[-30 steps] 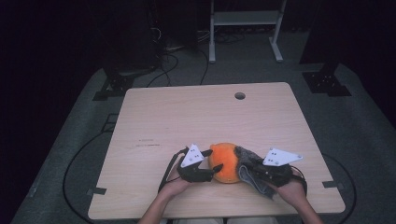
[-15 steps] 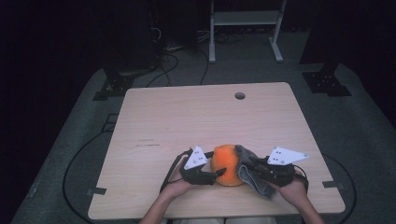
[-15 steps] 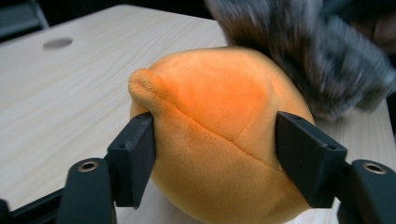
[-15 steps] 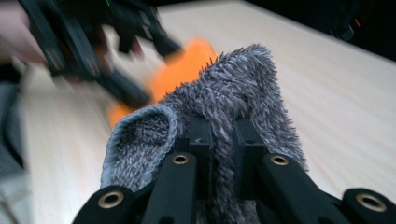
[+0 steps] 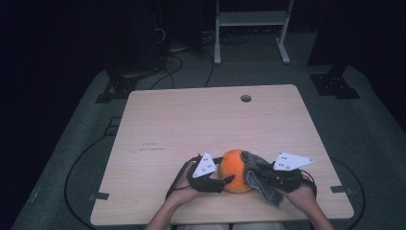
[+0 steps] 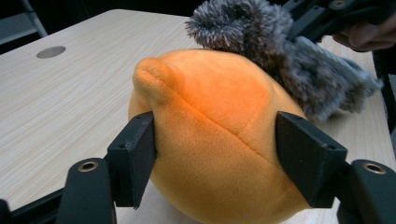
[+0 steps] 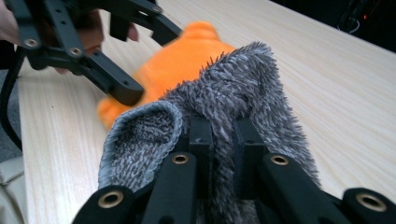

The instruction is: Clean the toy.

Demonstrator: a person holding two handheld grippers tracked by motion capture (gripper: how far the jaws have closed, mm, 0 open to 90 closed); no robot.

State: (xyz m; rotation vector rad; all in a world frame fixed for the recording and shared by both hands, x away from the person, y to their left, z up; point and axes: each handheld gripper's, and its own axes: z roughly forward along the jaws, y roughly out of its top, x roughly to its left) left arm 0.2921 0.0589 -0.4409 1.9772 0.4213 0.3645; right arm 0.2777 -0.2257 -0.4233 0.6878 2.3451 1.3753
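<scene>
One orange plush, one grey cloth, two grippers, left and right, two hands and one table with one hole are counted.

You are sitting at a light wooden table with a small round hole near its far edge, standing on a grey floor mat in a dark room, where black cables are lying behind it beside a white metal stand.
</scene>
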